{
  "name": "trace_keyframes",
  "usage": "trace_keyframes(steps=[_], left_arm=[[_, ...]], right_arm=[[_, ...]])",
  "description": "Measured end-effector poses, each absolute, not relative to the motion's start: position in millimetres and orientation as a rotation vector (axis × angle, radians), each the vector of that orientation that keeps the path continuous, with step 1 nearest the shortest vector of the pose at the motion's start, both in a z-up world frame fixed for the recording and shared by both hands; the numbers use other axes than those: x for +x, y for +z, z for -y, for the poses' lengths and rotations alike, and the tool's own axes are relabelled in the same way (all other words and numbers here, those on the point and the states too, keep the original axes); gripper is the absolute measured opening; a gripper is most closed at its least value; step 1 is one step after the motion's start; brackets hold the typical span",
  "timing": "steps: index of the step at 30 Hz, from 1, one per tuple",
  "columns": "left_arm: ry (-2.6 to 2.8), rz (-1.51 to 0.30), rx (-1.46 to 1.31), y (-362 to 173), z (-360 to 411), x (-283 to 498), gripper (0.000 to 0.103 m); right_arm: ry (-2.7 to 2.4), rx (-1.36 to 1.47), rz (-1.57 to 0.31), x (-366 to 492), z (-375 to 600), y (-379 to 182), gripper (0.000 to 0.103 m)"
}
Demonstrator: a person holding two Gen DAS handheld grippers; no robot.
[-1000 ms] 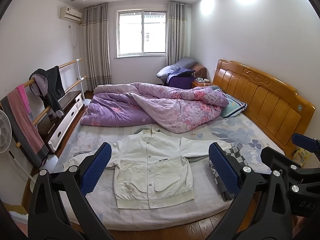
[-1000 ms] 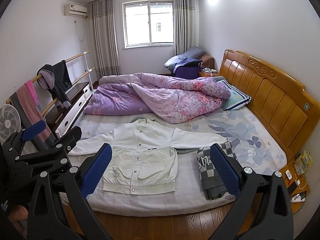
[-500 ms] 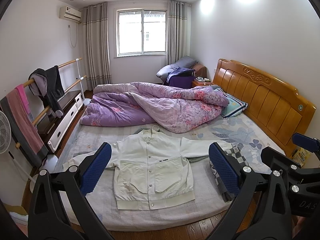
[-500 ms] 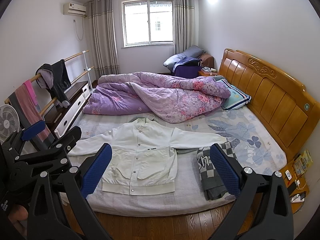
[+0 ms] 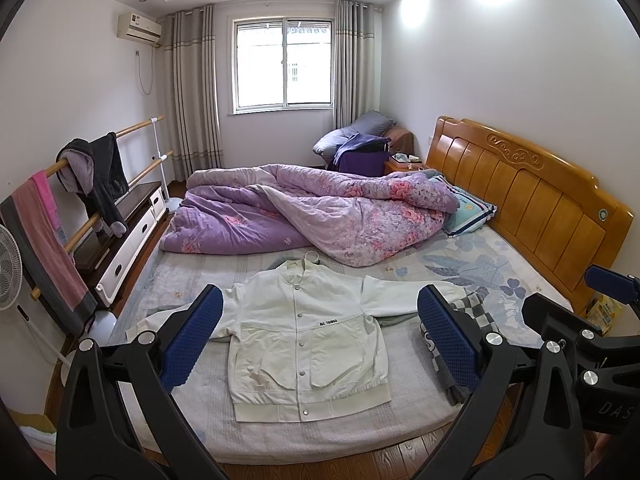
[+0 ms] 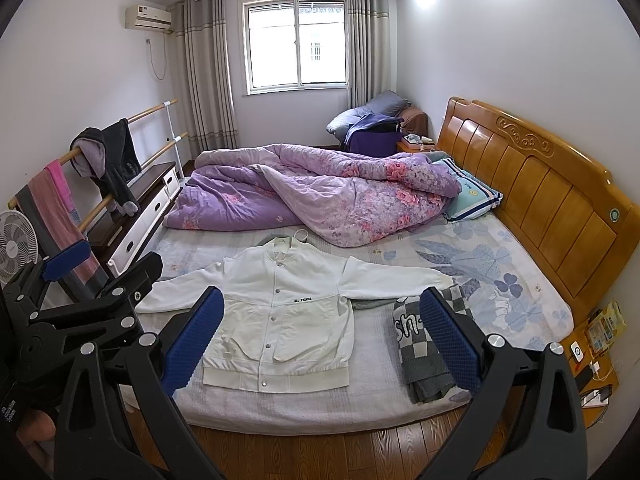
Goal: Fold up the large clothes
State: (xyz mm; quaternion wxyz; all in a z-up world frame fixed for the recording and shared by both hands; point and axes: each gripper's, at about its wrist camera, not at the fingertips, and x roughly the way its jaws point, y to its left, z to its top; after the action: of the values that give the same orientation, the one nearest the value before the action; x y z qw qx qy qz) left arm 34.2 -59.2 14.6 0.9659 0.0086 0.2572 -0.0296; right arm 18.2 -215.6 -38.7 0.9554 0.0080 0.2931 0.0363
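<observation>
no fold is seen on the white jacket (image 5: 306,332) so far: it is laid flat, front up, buttoned, both sleeves spread out sideways, on the near part of the bed (image 5: 400,432), hem toward the bed's near edge, collar toward the purple quilt (image 5: 320,212) bunched at the far side. the task is judged to be at the very start, with sleeves to be brought in and the body to be doubled over, all left to do. the left tongs (image 5: 320,344) are held wide open above the floor side of the bed, nothing gripped, well apart from the jacket; the right tongs (image 6: 322,344) are likewise wide open and empty, and are seen at the right edge of the left view. a checked grey garment (image 6: 424,344) is lying bunched just beside the jacket's right-hand sleeve end, the cuff seeming to touch or overlap it; whether it is folded already cannot be told. part of something grey-green is peeking out from under the jacket at the sleeve and at the collar, what it is cannot be made out. the left-hand sleeve cuff is hidden behind the blue pad in the left view, and part of the checked garment behind the other pad. the chest print is too small to be read surely
</observation>
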Motion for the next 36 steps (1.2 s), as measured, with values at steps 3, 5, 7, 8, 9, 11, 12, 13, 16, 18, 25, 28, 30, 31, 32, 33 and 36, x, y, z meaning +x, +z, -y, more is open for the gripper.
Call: trace_keyframes(steps=[3, 5, 7, 8, 9, 11, 12, 13, 16, 18, 25, 28, 30, 31, 32, 33, 36], left_arm=[[-0.064, -0.524, 0.018, 14, 58, 36, 0.098], [-0.064, -0.526, 0.020, 13, 57, 37, 0.098], [-0.065, -0.527, 0.020, 12, 55, 39, 0.098], [-0.066, -0.528, 0.021, 12, 54, 40, 0.098], [-0.066, -0.529, 0.022, 12, 54, 41, 0.098], [-0.066, -0.527, 0.020, 13, 55, 40, 0.098], [-0.067, -0.528, 0.020, 13, 55, 40, 0.098], [-0.067, -0.529, 0.021, 11, 53, 42, 0.098], [-0.071, -0.531, 0.022, 10, 52, 44, 0.098], [-0.073, -0.532, 0.024, 9, 50, 45, 0.098], [-0.075, -0.532, 0.023, 9, 50, 46, 0.098], [-0.076, -0.533, 0.024, 9, 49, 47, 0.098], [-0.076, -0.533, 0.024, 10, 49, 47, 0.098], [-0.076, -0.534, 0.024, 10, 49, 47, 0.098], [-0.077, -0.533, 0.025, 10, 49, 48, 0.098], [-0.077, -0.533, 0.025, 9, 48, 48, 0.098], [-0.077, -0.534, 0.026, 10, 49, 48, 0.098]], right_arm=[[0.072, 0.016, -0.598, 20, 215, -40, 0.095], [0.071, 0.017, -0.600, 21, 215, -40, 0.095], [0.070, 0.020, -0.602, 22, 216, -42, 0.095], [0.071, 0.019, -0.602, 23, 216, -42, 0.095], [0.070, 0.018, -0.603, 23, 216, -42, 0.095], [0.069, 0.020, -0.605, 23, 216, -43, 0.095], [0.069, 0.021, -0.606, 24, 217, -43, 0.095], [0.069, 0.022, -0.607, 24, 217, -44, 0.095], [0.066, 0.022, -0.608, 24, 218, -43, 0.095], [0.067, 0.023, -0.609, 24, 219, -43, 0.095], [0.062, 0.024, -0.610, 23, 220, -44, 0.095], [0.062, 0.022, -0.611, 24, 221, -44, 0.095], [0.063, 0.026, -0.613, 24, 221, -44, 0.095], [0.063, 0.027, -0.613, 24, 221, -44, 0.095], [0.062, 0.029, -0.613, 23, 222, -44, 0.095], [0.061, 0.028, -0.613, 23, 222, -44, 0.095], [0.060, 0.026, -0.614, 23, 223, -44, 0.095]])
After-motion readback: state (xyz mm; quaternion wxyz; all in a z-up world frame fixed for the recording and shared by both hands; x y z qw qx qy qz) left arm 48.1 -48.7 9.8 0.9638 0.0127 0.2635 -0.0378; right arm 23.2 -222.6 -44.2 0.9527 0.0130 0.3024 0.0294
